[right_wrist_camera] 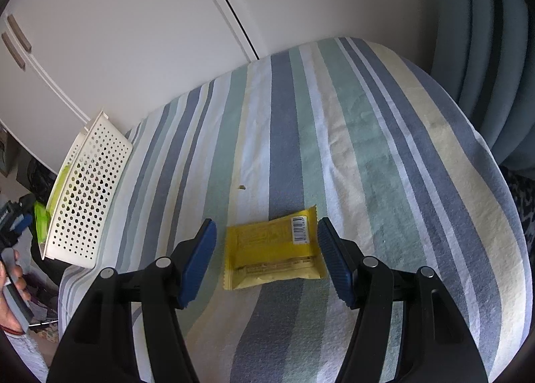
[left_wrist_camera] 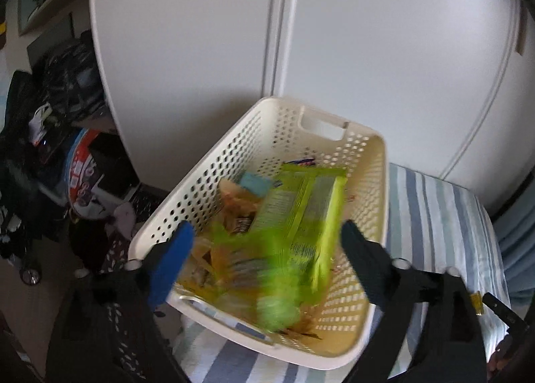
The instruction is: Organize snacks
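1. Left gripper [left_wrist_camera: 265, 242] sits nearest the lens, jaws spread wide over the near rim of the cream perforated basket [left_wrist_camera: 374, 249]; nothing between the pads.
2. Lime-green snack packet [left_wrist_camera: 297, 225] (motion-blurred, print unreadable) lies across other wrappers inside the basket; whether it touches the pads cannot be told.
3. Brown and pale-blue packets show beneath it; basket rests on the striped bedspread [left_wrist_camera: 444, 215], close to white wardrobe doors [left_wrist_camera: 367, 31].
4. Right gripper [right_wrist_camera: 265, 261] held wide apart, empty; yellow snack packet [right_wrist_camera: 272, 252] lies flat on the bedspread between its blue pads [right_wrist_camera: 197, 262], touching neither.
5. Right view: basket at far left edge, well apart from the yellow packet.
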The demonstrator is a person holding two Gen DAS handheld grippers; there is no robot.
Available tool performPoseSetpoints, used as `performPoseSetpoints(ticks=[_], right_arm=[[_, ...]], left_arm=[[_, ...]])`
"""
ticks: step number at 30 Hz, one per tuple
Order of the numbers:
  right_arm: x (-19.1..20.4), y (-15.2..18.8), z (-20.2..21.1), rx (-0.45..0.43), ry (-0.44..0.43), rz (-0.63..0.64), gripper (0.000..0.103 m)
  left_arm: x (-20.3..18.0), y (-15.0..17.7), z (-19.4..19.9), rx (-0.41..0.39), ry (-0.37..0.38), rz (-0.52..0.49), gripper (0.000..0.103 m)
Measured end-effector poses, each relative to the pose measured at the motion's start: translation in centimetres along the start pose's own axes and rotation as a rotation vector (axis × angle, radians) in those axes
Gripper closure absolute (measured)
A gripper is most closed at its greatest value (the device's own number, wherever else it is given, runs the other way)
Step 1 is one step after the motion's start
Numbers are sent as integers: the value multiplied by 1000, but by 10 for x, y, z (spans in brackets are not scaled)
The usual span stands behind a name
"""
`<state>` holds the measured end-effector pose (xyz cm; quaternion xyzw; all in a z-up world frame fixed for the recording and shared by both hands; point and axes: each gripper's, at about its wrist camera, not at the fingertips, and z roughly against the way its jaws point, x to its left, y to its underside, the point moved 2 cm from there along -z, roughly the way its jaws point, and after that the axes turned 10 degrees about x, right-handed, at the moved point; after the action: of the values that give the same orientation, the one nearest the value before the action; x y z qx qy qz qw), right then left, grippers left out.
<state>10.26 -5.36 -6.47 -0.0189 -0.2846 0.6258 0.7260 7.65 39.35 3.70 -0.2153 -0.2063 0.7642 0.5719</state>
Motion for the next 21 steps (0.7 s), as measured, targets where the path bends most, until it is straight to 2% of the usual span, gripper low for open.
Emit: performPoseSetpoints(ticks=[5,10,14,15,17,21], right_arm=[[-1,0,-1,14,-11,-3,40],[-7,2,-2,31,-32,-39,40],[-13,5,2,95,-154,-111,39],[-11,6,3,105,-161,-108,38],[0,6,3,136,-133,-72,29],[13,9,3,167,-63,-44,29]], left_arm=[[11,8,2,-8,15,37,6],[13,26,20,-61,38,41,4],[12,48,30,-98,70,26,3],[12,52,31,-102,73,23,3],[12,63,31,-107,96,20,3],[13,81,28,-101,160,17,3]])
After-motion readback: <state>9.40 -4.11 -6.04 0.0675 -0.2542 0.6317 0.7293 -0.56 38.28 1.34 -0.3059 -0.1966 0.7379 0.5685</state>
